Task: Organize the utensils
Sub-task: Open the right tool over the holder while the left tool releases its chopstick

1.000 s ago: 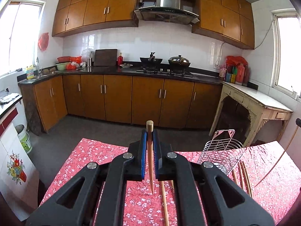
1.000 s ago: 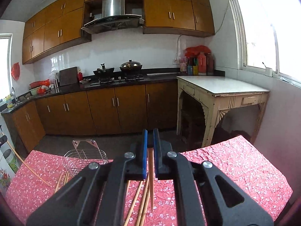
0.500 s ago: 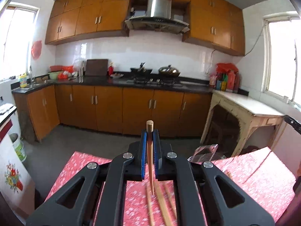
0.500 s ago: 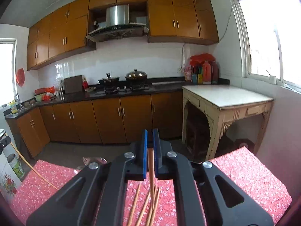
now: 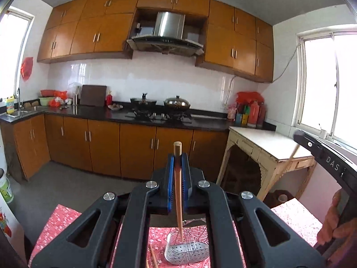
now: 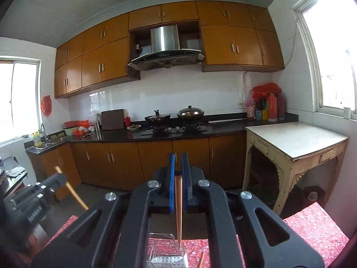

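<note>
One wooden chopstick (image 5: 178, 192) is clamped upright in the left gripper (image 5: 178, 163), another (image 6: 178, 210) in the right gripper (image 6: 178, 163), each tip hanging above the wire basket (image 5: 187, 249) below.

We look across a kitchen lined with orange-brown wall cabinets (image 5: 98, 38) above a steel range hood (image 5: 166, 34). On the black worktop (image 5: 96, 115) sit a wok (image 5: 142, 101) and a lidded pot (image 5: 177, 102) on the hob, beside a dark cutting board (image 5: 93, 95). Red bottles (image 6: 273, 109) stand near a worn cream side table (image 6: 294, 138).
</note>
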